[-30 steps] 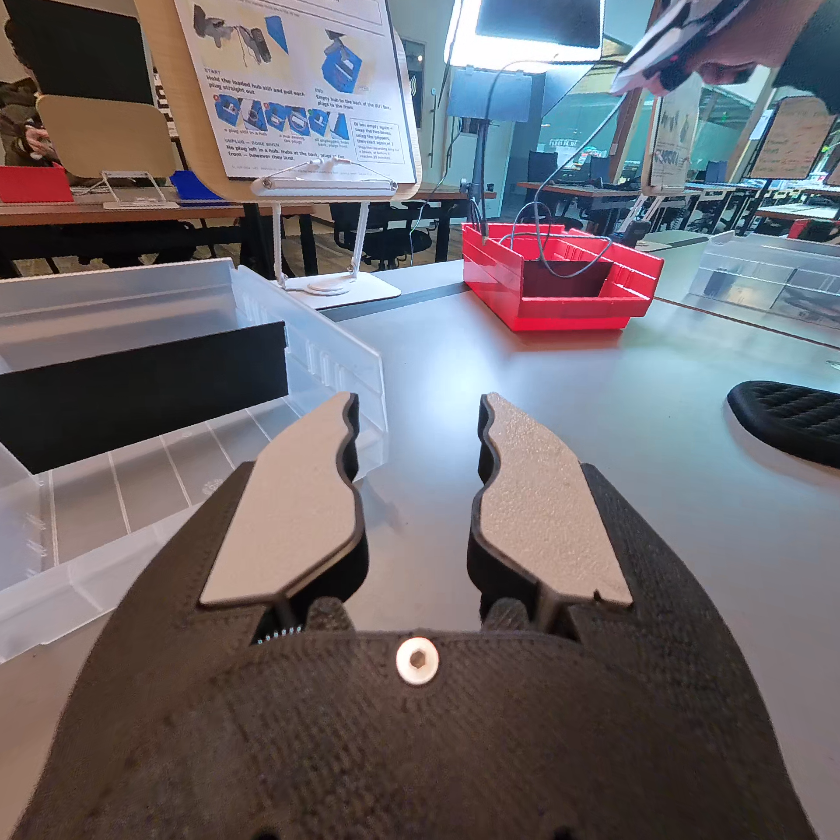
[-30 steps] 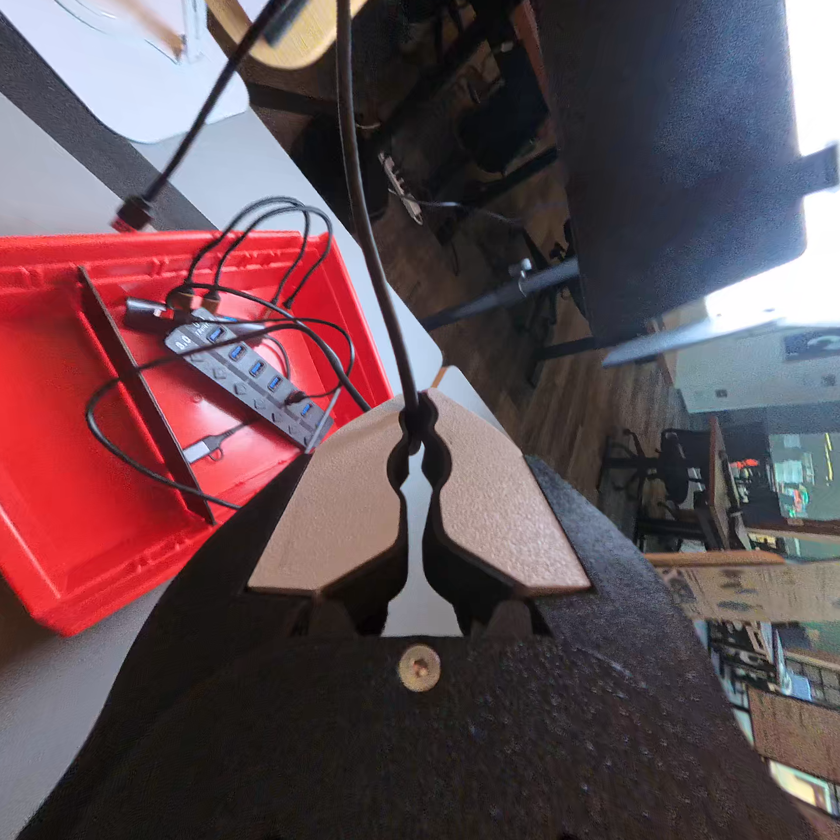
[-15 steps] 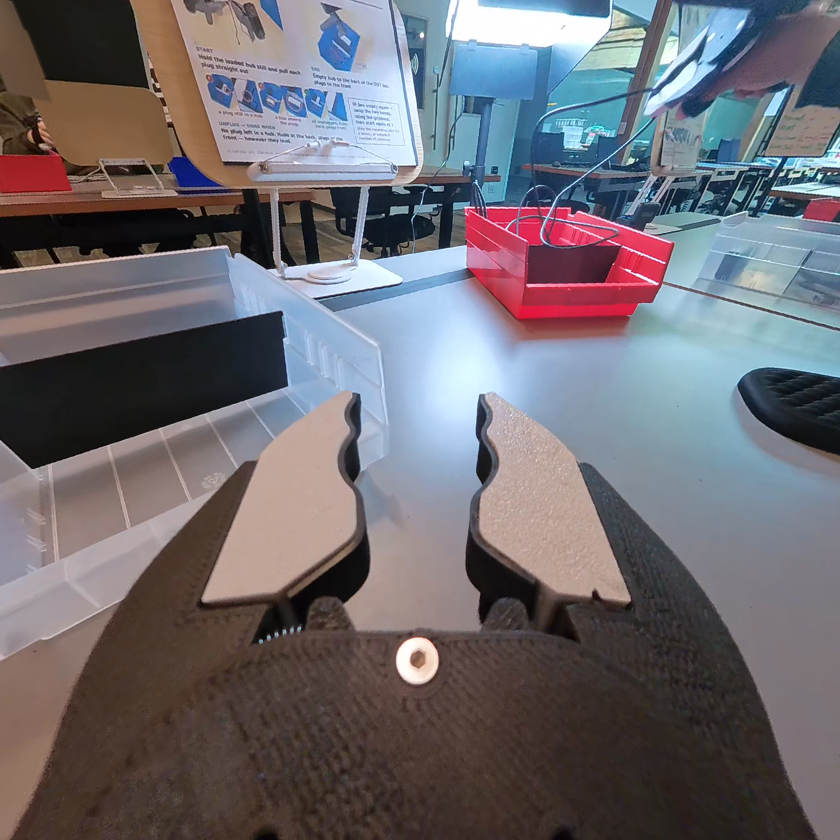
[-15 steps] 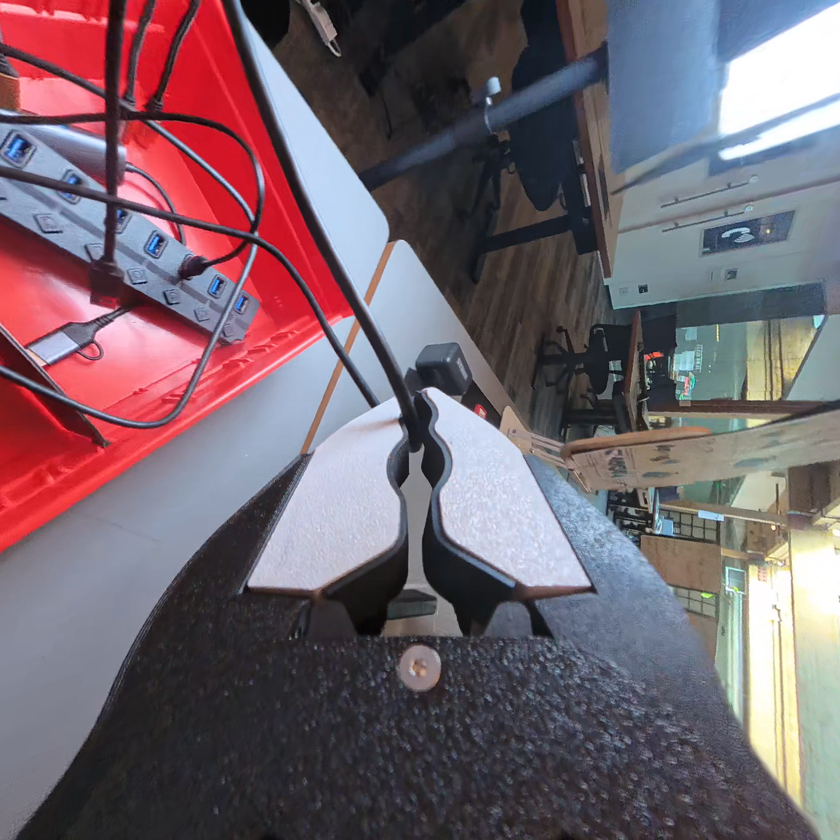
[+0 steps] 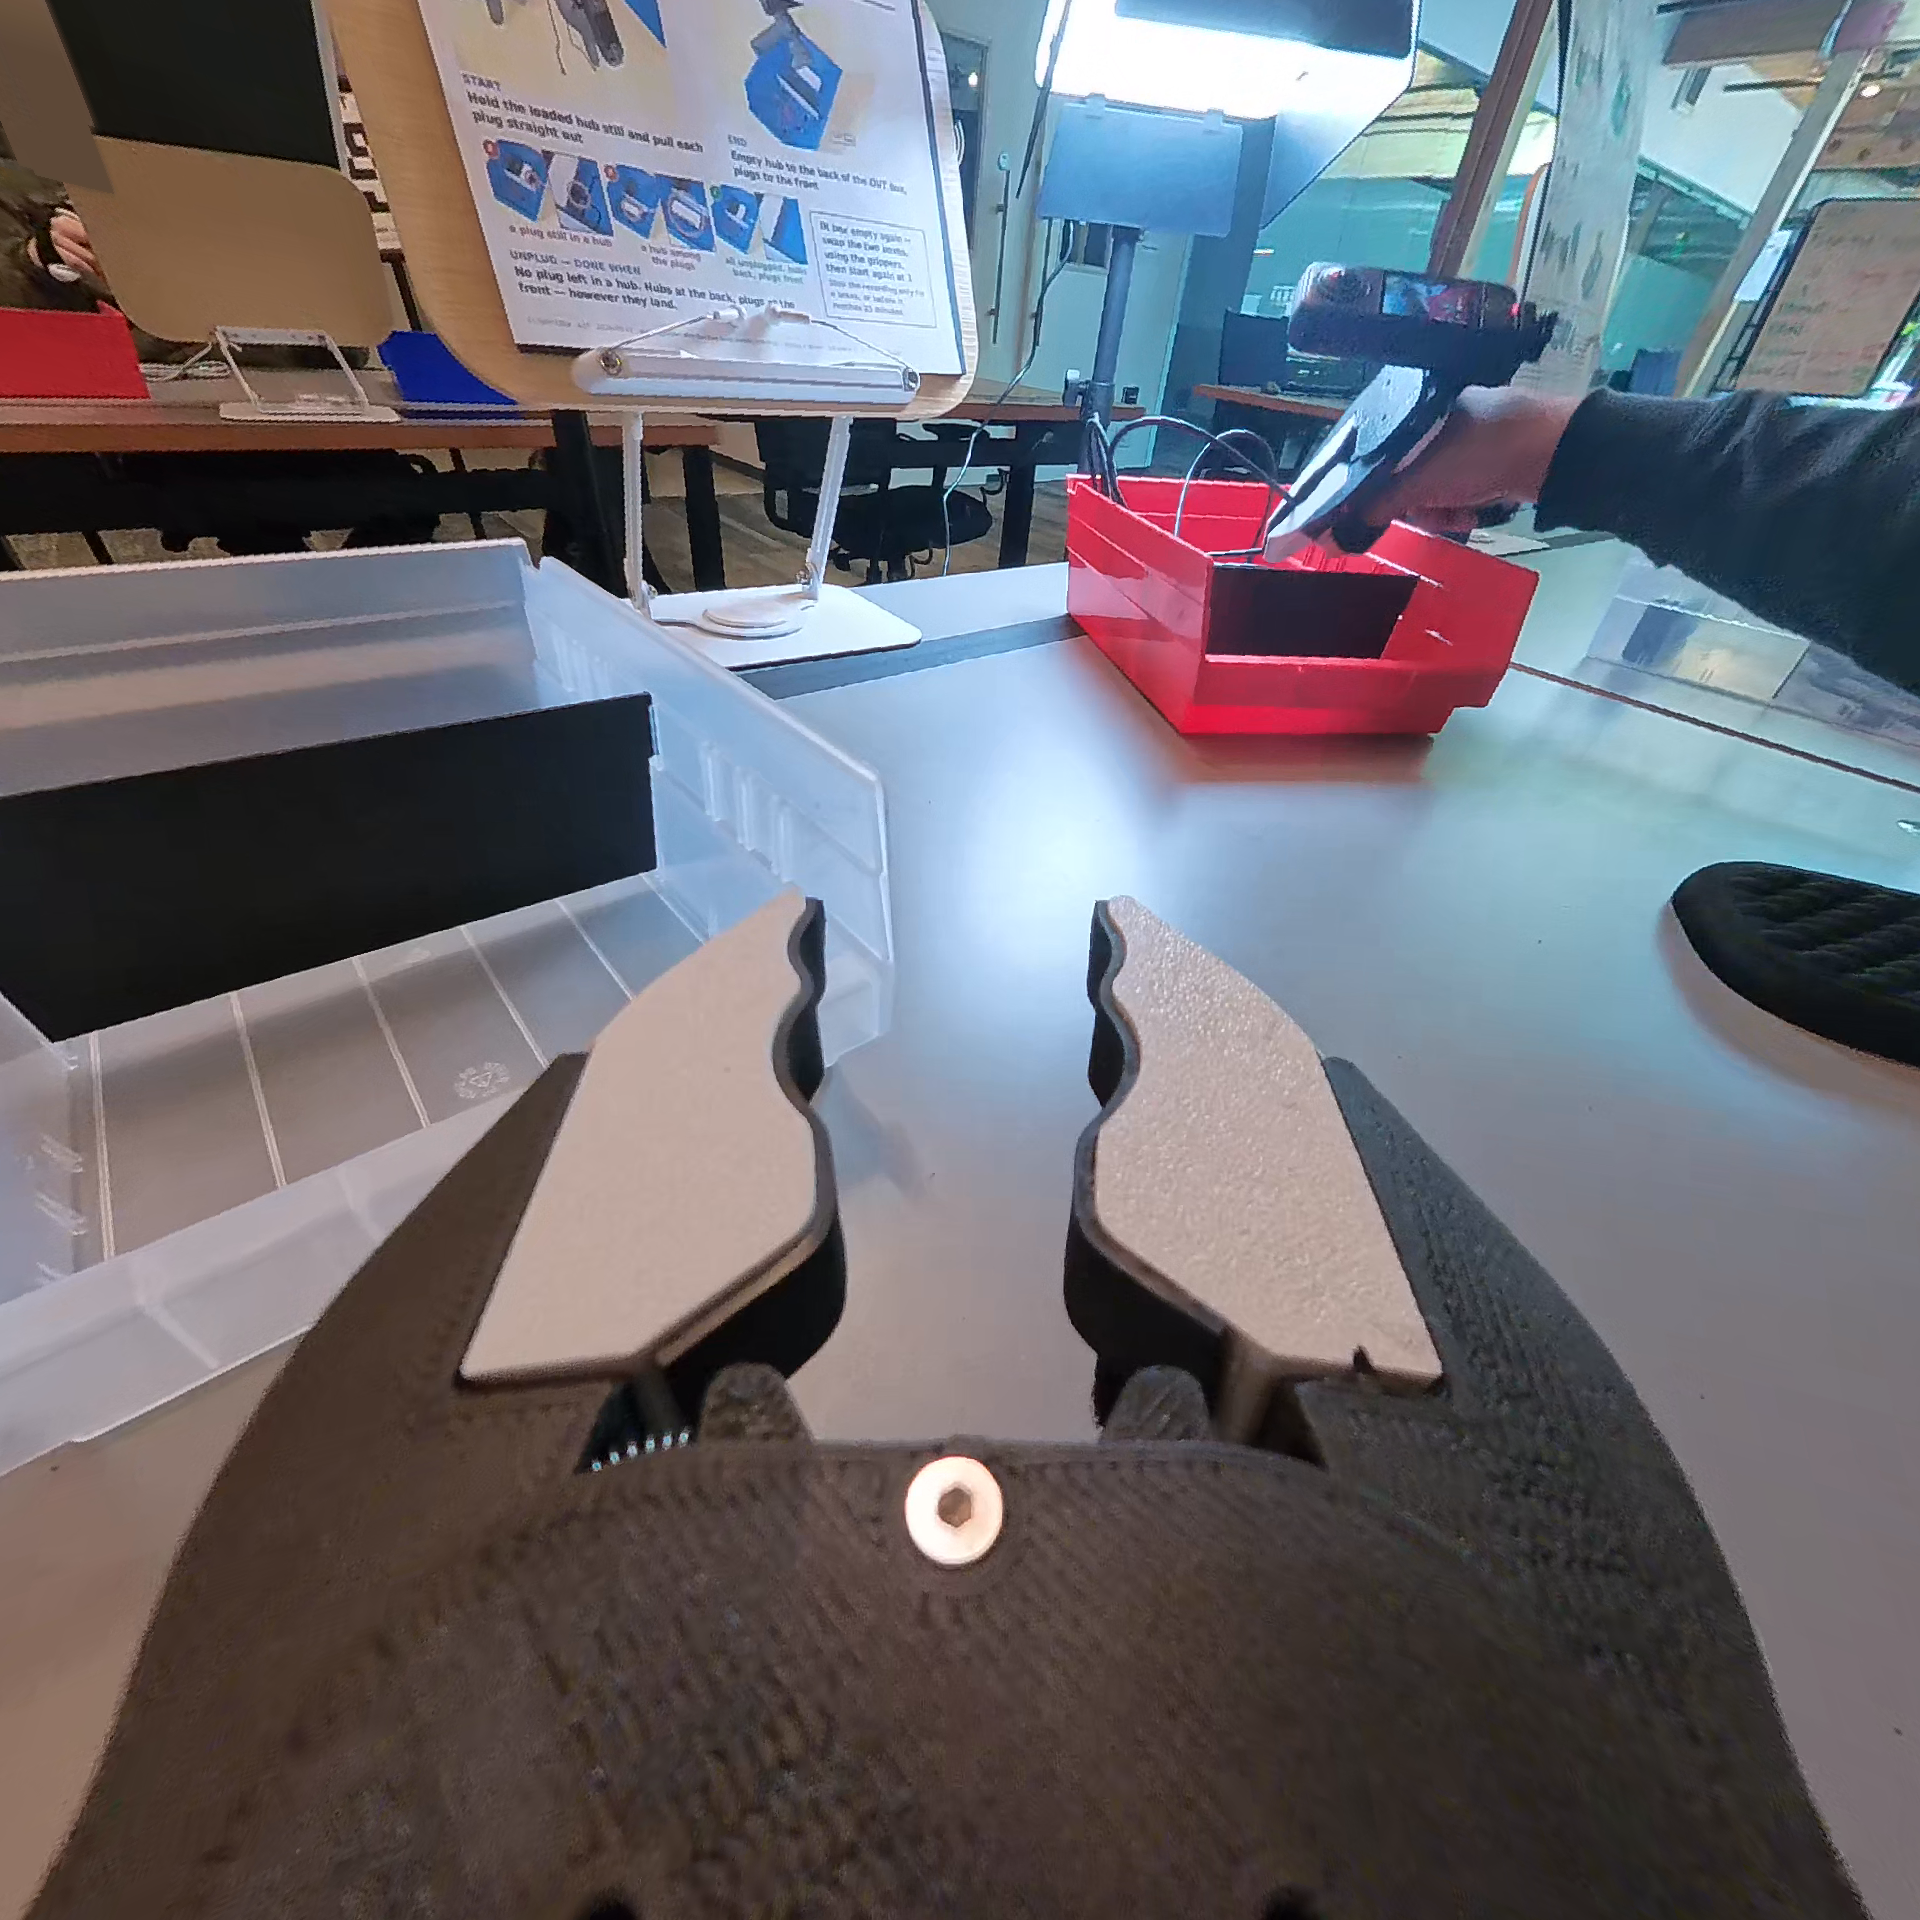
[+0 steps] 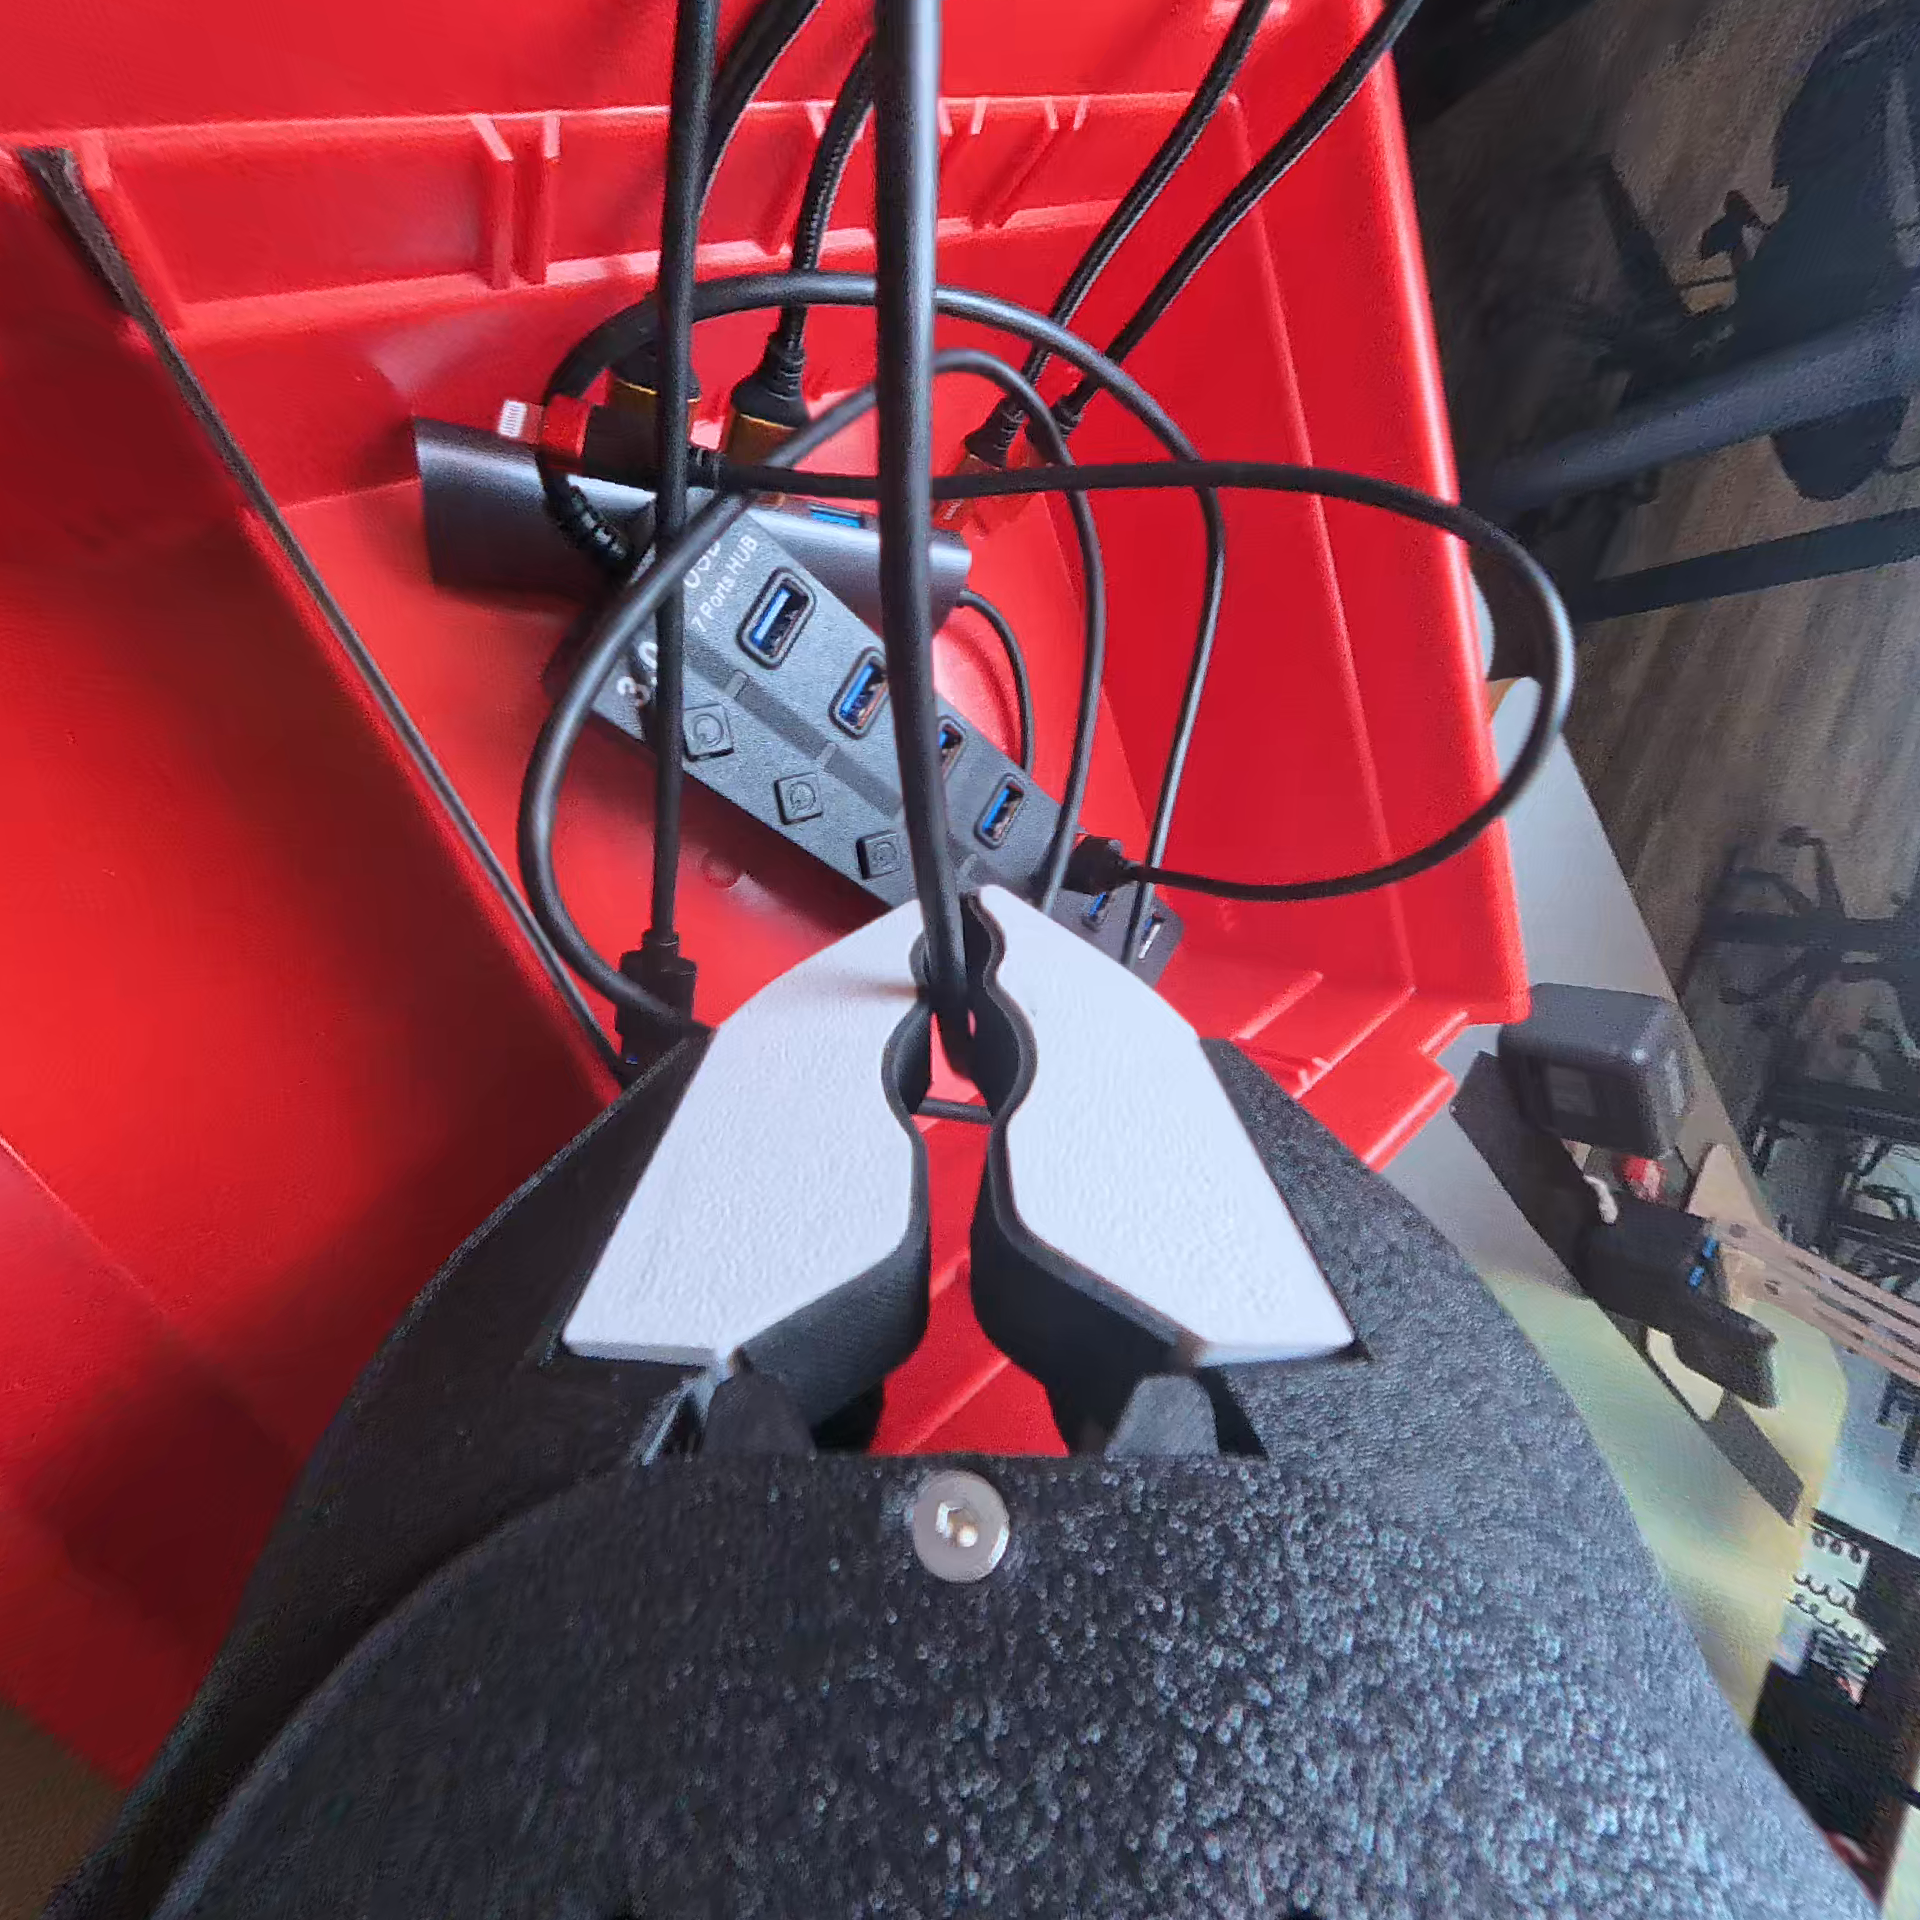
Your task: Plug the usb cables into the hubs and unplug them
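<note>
Right wrist view is looking straight down into the red bin (image 6: 260, 831), and the right hand-held gripper (image 6: 961, 935) is pinching a black cable (image 6: 912, 520) right at its fingertips, jaws squeezed together on it. That cable is running up out of frame. Underneath, a dark multi-port hub (image 6: 831, 717) is lying slanted on the bin floor with blue ports showing, and a bunch of other black cables are looping over it. Can't tell which of them are actually plugged in. Over on the left wrist view, the left hand-held gripper (image 5: 956, 925) is sitting with fingers apart and nothing in them, hanging above the grey tabletop (image 5: 1299, 935) beside a clear plastic bin (image 5: 748, 779) near the left edge.
</note>
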A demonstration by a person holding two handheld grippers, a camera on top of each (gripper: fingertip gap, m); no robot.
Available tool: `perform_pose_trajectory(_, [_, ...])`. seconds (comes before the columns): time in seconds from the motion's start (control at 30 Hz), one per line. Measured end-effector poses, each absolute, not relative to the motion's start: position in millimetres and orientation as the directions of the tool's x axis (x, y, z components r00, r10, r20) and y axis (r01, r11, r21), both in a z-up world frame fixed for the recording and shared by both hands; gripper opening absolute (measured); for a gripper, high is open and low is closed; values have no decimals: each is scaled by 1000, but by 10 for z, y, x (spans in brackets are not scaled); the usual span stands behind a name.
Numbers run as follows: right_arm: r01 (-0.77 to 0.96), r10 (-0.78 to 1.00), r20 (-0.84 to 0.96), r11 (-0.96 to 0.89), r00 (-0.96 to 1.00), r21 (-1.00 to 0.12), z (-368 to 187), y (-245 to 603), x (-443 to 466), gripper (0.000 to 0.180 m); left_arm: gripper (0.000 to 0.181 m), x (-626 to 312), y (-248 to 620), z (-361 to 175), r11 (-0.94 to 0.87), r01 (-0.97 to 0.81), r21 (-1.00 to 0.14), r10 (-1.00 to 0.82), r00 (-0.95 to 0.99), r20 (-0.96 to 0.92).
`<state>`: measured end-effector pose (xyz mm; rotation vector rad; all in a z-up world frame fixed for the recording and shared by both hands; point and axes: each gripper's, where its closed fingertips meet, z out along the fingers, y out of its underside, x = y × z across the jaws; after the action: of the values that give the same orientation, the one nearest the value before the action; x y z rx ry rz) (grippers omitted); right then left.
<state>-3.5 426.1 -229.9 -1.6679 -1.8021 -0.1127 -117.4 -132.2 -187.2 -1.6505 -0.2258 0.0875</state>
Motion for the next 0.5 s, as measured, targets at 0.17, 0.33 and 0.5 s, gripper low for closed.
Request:
perform_pose_trajectory(0.17, [902,842,530,150,98,-405,-2265,4145,7,27,49,-1167,-1320,-1873,-80,88,-993,199,977,71])
perform_pose_trajectory(0.33, [837,852,482,105,202,-537,-1949,4005,80,53,48,-1159,-1327,-1855,-73,84,-994,197,978,68])
perform_pose_trajectory(0.5, [761,881,421,118,216,-638,-1742,3597,195,63,48,-1142,-1333,-1836,-68,71,-995,194,979,57])
